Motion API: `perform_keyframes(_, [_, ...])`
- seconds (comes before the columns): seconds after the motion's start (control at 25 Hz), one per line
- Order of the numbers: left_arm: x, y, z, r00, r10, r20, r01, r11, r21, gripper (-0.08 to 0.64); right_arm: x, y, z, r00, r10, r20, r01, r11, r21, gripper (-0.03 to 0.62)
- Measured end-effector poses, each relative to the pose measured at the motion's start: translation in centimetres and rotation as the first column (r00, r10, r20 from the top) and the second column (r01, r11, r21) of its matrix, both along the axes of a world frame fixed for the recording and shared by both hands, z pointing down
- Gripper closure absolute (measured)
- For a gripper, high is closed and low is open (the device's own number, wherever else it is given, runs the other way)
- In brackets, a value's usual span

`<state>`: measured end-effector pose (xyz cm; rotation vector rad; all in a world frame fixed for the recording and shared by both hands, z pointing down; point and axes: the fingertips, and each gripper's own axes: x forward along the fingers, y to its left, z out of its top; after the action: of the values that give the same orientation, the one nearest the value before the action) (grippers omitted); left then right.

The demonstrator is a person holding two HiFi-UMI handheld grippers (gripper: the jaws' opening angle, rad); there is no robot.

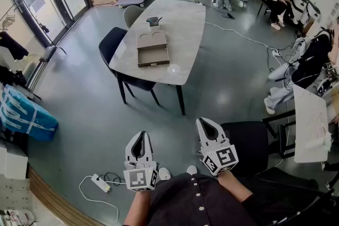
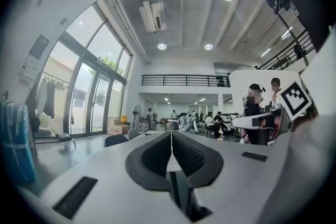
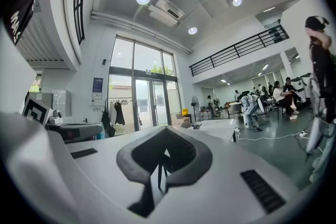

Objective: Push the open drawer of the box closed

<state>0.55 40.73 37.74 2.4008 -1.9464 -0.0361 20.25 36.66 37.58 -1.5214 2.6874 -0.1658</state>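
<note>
Floor [image 1: 106, 114] lies open from box [image 1: 152, 47] to left gripper [image 1: 141, 136] and right gripper [image 1: 202, 123] — both closed, empty.

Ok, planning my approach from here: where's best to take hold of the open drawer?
Probably its front panel, the dark edge facing you, approached from the table's near end; it sticks out of the box toward you.

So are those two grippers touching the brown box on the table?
Apart. The head view shows the left gripper and right gripper near the person's body, with open floor between them and the table bearing the box.
</note>
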Motion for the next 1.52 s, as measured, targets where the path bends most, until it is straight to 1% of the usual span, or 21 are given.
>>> perform_keyframes(0.44, [-0.4,-0.5,-0.3,1.0,0.006,0.0,-0.006,1.0,0.008,0.543,-0.5,-0.2,0.2,1.0,-0.005,-0.005,0.005,1.0,-0.014,0.595])
perform_keyframes(0.64, [-0.5,-0.7,-0.2,1.0,0.011,-0.006,-0.011,1.0,0.001,0.543,-0.7,-0.4,-0.1,1.0,0.009,-0.003,-0.009,1.0,0.011,0.595])
perform_keyframes(0.92, [-2.4,-0.6,-0.4,1.0,0.029,-0.001,-0.029,1.0,0.007,0.543,-3.1,-0.5,0.1,1.0,0.019,-0.018,-0.019,1.0,0.009,0.595])
perform_keyframes(1.16, [-4.3,-0.3,0.3,0.997,0.074,0.011,-0.074,0.997,0.003,0.543,-4.9,0.3,1.3,0.997,0.071,-0.013,-0.071,0.997,0.001,0.595])
perform_keyframes(1.28, [-5.2,-0.7,0.7,0.997,0.082,0.009,-0.082,0.997,-0.008,0.543,-5.4,0.4,1.9,0.996,0.09,-0.01,-0.09,0.996,-0.017,0.595])
perform_keyframes(1.52, [-5.8,-2.3,1.7,0.996,0.093,0.002,-0.093,0.995,-0.025,0.543,-6.1,-1.4,2.7,0.995,0.1,-0.02,-0.1,0.994,-0.035,0.595])
